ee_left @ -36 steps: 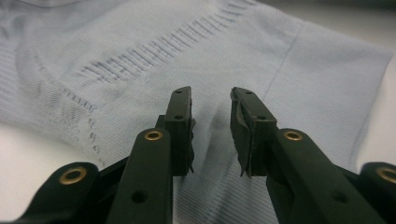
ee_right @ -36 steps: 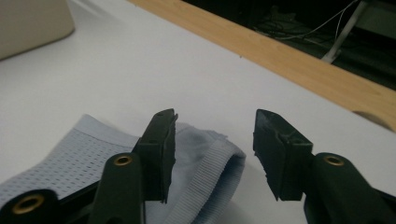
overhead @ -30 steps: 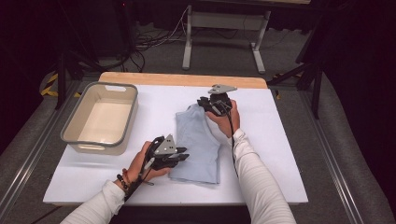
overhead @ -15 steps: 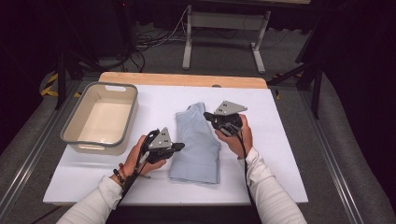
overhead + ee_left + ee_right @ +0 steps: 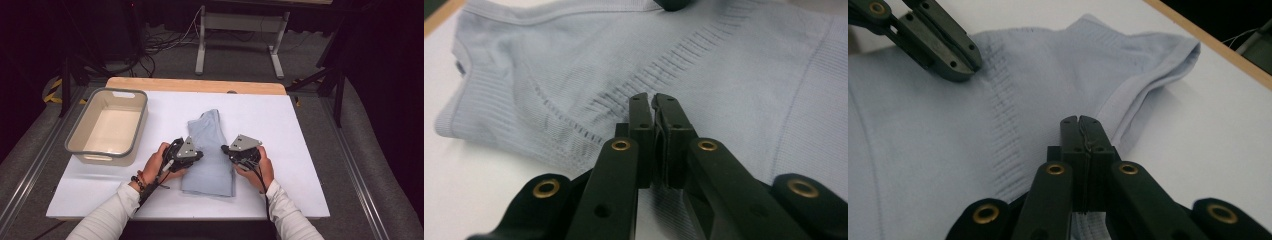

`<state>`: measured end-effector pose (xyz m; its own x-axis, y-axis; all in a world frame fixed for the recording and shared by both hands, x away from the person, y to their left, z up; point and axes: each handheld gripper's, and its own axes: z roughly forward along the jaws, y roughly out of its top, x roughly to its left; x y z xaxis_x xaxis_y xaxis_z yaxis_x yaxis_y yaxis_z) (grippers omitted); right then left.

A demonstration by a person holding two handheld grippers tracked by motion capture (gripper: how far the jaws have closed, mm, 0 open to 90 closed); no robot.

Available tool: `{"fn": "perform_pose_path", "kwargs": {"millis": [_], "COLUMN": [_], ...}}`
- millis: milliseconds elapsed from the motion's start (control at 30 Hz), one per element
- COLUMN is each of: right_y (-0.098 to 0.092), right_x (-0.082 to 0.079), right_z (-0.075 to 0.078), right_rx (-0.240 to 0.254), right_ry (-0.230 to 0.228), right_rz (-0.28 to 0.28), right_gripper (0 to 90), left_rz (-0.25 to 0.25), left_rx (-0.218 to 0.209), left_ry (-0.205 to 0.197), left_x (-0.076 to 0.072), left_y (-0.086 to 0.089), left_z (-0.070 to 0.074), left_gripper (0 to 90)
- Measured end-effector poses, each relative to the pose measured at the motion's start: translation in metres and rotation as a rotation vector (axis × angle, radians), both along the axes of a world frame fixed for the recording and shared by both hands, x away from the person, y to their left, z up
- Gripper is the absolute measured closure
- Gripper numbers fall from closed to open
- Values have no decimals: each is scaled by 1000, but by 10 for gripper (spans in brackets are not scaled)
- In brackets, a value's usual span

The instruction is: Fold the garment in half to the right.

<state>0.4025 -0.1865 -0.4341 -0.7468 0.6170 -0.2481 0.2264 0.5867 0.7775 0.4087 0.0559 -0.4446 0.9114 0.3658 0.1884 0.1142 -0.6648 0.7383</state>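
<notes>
A folded pale-blue knit garment (image 5: pixel 212 150) lies on the white-covered table (image 5: pixel 300 150), just right of the beige plastic tub (image 5: pixel 107 127). Since a second ago the right gripper (image 5: pixel 231 150) has come back from the garment's far end to its right edge, opposite the left gripper (image 5: pixel 199 154) at its left edge. Both grippers' jaws have just closed and now stand pressed together over the cloth; whether they pinch any of it I cannot tell.

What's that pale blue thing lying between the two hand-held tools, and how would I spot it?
Start at the white table, with a beige plastic basin at its left. Near the table's middle lies a folded light blue knit garment, its narrow end pointing away from the person. It is the only soft, cloth item there, ribbed with a line of small openwork stitches, flanked by the left tool and right tool.
</notes>
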Motion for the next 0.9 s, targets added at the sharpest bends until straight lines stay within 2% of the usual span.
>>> {"fn": "perform_pose_path", "kwargs": {"millis": [133,233,267,300,367,500,533,567,633,700,767,900], "right_y": [-2,-2,-2,-2,-1,-1,-2,-2,-4,-6,-8,-11], "right_x": [1,1,1,0,0,0,0,1,0,-2,-5,-12], "right_z": [-10,-16,-18,-20,-22,-23,-23,-22,-20,-15,-9,-2], "right_rx": [4,-10,-23,-29,-37,-34,-26,-17,-8,10,27,37], "right_ry": [18,26,26,25,28,30,36,38,32,21,6,-9], "right_rz": [-3,-9,-11,-12,-12,-19,-22,-24,-23,-24,-24,-16], "right_gripper": [900,900,900,900,900,900,900,900,900,900,900,900], "left_rz": [-5,-6,-6,-2,-5,-6,-12,-14,1,25,48,63], "left_rx": [4,-41,-41,-58,-64,-59,-71,-87,-126,-181,-204,-189], "left_ry": [25,75,75,99,105,92,86,97,74,43,24,8], "left_x": [1,5,5,6,6,4,4,3,4,4,6,12], "left_y": [-2,0,0,1,1,1,1,2,7,15,21,22], "left_z": [-6,-12,-12,-14,-14,-12,-10,-7,1,13,19,18], "left_gripper": [876,888,893,894,895,895,889,868,860,849,850,848]}}
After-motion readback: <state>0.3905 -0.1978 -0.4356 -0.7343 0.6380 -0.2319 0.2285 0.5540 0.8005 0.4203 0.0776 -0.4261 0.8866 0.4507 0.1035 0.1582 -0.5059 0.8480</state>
